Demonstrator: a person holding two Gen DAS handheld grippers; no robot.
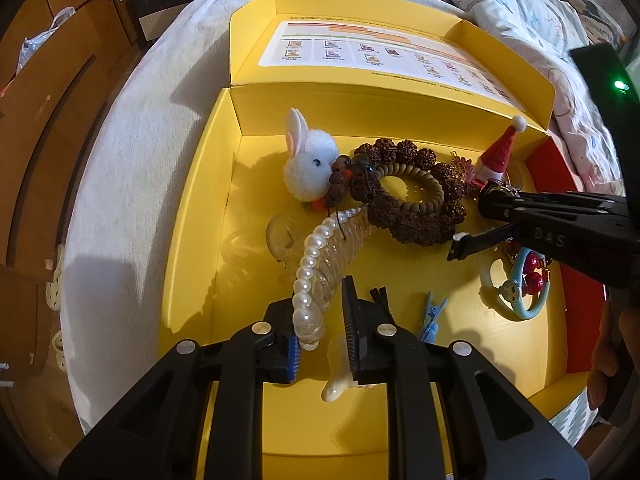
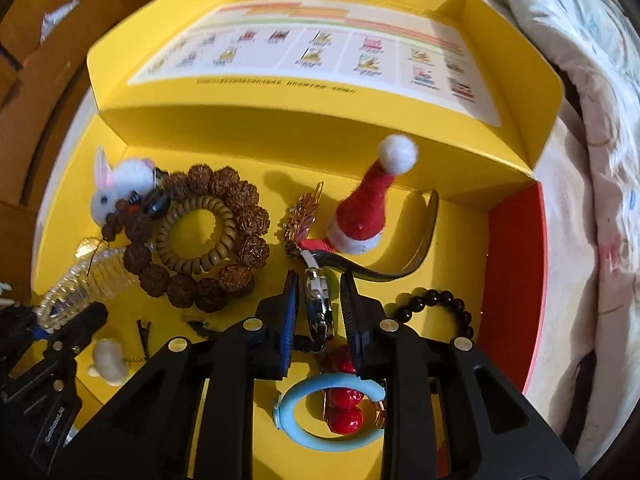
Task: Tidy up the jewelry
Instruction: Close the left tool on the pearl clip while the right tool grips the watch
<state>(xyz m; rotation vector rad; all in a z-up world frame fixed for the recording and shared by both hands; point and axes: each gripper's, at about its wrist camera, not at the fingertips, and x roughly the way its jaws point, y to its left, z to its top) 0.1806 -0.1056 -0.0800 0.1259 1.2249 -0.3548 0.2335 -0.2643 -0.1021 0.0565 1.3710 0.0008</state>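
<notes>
Pinching a pearl hair claw (image 1: pixel 308 280), left claw (image 1: pixel 320 332); right claw (image 2: pixel 320 320) slightly spread, straddling a wristwatch (image 2: pixel 318 304) (black bead bracelet (image 2: pixel 440 308) only visible from the right wrist), yellow box (image 1: pixel 192 216) floor bare leftward.

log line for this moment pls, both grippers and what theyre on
left gripper: shut on pearl hair clip | right gripper: open, jaws around watch | site: yellow box

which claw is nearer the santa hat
Right. The right claw sits just below the santa hat, straddling a watch. The left claw is far across the box, at the pearl hair clip.
</notes>
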